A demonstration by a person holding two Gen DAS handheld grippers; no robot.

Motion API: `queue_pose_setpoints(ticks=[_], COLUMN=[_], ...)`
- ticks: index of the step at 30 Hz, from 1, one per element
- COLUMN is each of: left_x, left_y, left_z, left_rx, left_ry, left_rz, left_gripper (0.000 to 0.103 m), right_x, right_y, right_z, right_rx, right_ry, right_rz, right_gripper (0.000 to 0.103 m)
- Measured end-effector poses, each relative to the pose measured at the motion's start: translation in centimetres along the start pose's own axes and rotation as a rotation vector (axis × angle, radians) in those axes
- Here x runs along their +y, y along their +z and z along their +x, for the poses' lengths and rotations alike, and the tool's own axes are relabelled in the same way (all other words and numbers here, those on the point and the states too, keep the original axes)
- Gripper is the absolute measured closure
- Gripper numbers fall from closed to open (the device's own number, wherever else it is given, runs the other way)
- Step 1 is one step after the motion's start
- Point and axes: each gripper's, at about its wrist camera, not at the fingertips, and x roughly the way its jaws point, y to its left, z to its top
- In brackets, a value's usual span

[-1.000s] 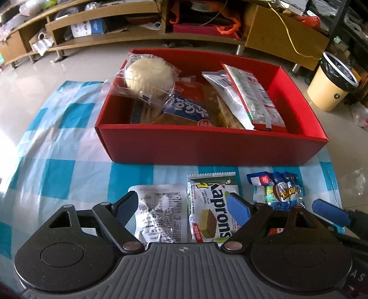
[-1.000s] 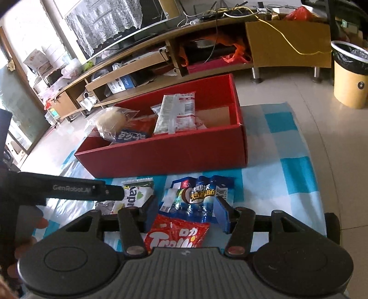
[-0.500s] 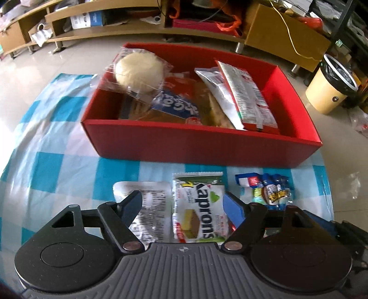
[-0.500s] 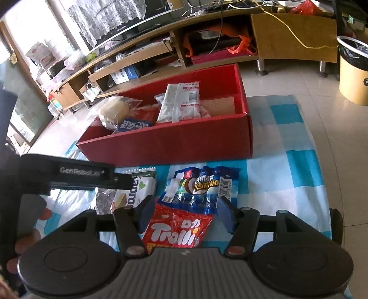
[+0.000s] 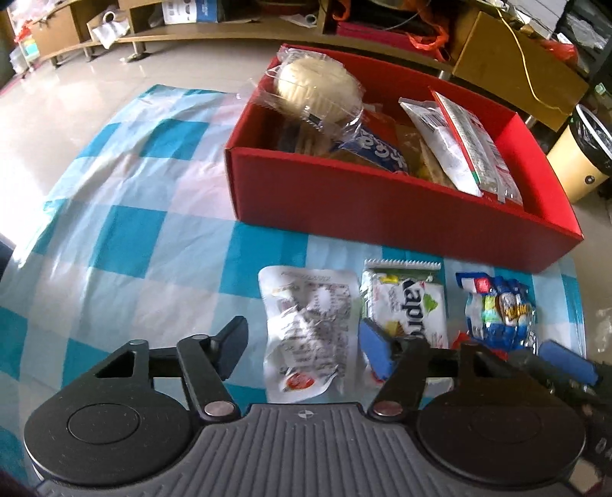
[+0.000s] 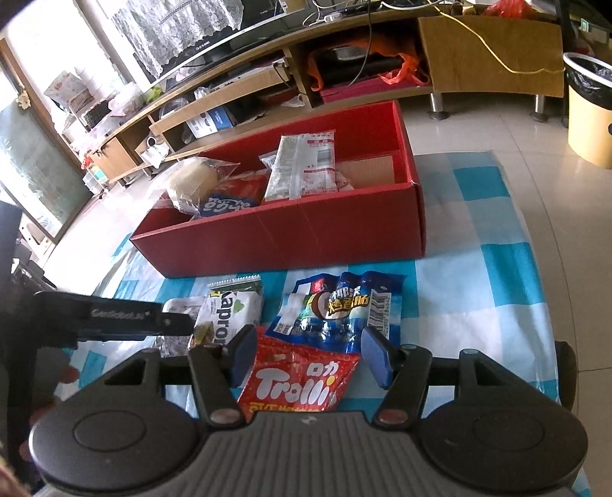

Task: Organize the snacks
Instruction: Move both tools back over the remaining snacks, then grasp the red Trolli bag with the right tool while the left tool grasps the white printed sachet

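- Since the earlier frames the left gripper (image 5: 304, 346) has swung leftward: the white pouch (image 5: 310, 332) that lay by its left finger now sits between its spread fingers, and the red box (image 5: 382, 198) has slid toward the right of the left view
- The right gripper (image 6: 310, 353) has eased forward a little, so the red Trolli bag (image 6: 298, 382) fills more of the gap between its fingers; its jaws stay spread, pinching nothing
- The left gripper's jaws are also wide apart; the right blue pad (image 5: 376, 351) lies over the near end of the wafer pack (image 5: 409, 309), the left finger over bare cloth
- On the checked cloth (image 5: 134, 237), in front of the box, the pouch, the wafer pack and the blue bag (image 5: 497, 313) lie side by side in a row, near each other
- Only the right view shows the Trolli bag whole, with its far edge tucked under the blue bag (image 6: 336, 306); the left view gives just a red sliver of it beside the wafer pack
- Only the right view shows the bare cardboard floor at the box's right end (image 6: 375, 172) and a TV on the low cabinet (image 6: 237, 34)
- The left view shows more clearly what fills the box: a wrapped bun (image 5: 317, 90) on top at the left end, a blue-lettered pack beneath it, long packets (image 5: 459, 141) leaning toward the right
- The left gripper shows in the right view as a black bar (image 6: 114, 317) over the pouch; a yellow bin (image 5: 577, 168) stands on the floor well right of the box
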Motion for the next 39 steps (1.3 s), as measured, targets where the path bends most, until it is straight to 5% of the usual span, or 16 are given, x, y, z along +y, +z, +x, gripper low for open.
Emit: queue_pose_setpoints(ticks=[6, 11, 23, 25, 27, 32, 35, 39], left_x=[0.5, -2.3, 1.3, 1.8, 2.2, 1.6, 1.0, 0.9], left_y=[-0.1, 0.1, -3.6, -3.8, -3.9, -3.8, -3.6, -4.0], left_z=[1.0, 1.5, -1.4, -1.5, -1.5, -0.8, -1.1, -1.8], left_rx=[0.034, 0.013, 0.028, 0.038, 0.057, 0.044, 0.024, 0.006], left_ry=[-0.007, 0.072, 0.001, -0.01, -0.019, 0.015, 0.039, 0.018], left_rz=[-0.037, 0.066, 0.032, 0.033, 0.003, 0.007, 0.048, 0.073], left_gripper=[0.031, 0.036, 0.043, 0.037, 0.013, 0.018, 0.04, 0.047], right_x=[0.3, 0.4, 0.1, 0.1, 0.1, 0.2, 0.0, -0.6], right_y=[0.0, -0.2, -0.1, -0.1, -0.2, -0.2, -0.3, -0.1], right_z=[0.1, 0.6, 1.1, 1.3, 1.5, 1.8, 1.7, 1.4], right_rx=[0.001, 0.02, 0.034, 0.041, 0.046, 0.051, 0.053, 0.052], right_ry=[0.016, 0.013, 0.008, 0.006, 0.002, 0.004, 0.009, 0.005], right_rz=[-0.004, -0.008, 0.007, 0.012, 0.013, 0.011, 0.014, 0.037], right_gripper=[0.046, 0.046, 0.046, 0.046, 0.046, 0.046, 0.046, 0.046])
